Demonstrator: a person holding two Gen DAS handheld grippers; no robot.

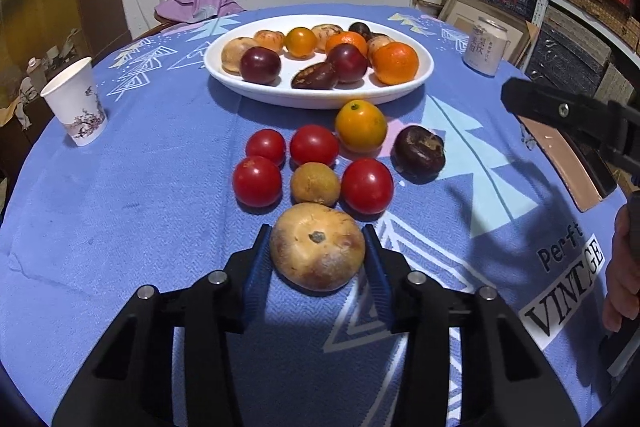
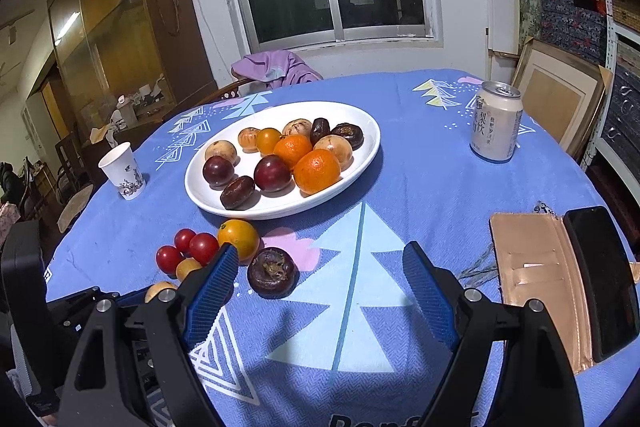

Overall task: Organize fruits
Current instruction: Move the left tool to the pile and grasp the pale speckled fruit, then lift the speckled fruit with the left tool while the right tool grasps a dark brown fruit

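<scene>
A tan, speckled round fruit [image 1: 317, 247] lies on the blue tablecloth, and my left gripper [image 1: 316, 229] is shut on it, blue pads against both its sides. Just beyond it sit several red tomatoes [image 1: 314, 145], a small brownish fruit [image 1: 315, 183], an orange [image 1: 360, 125] and a dark wrinkled fruit [image 1: 419, 153]. Farther back, a white plate [image 1: 320, 99] holds several oranges, plums and brown fruits. My right gripper [image 2: 320, 251] hovers open over bare cloth, to the right of the dark fruit [image 2: 273, 271], with nothing between its fingers.
A paper cup [image 1: 76, 103] stands at the left and a drink can [image 2: 495, 121] at the back right. An open wallet with a phone [image 2: 560, 283] lies at the right edge. A purple cloth [image 2: 276, 67] hangs on a chair behind the table.
</scene>
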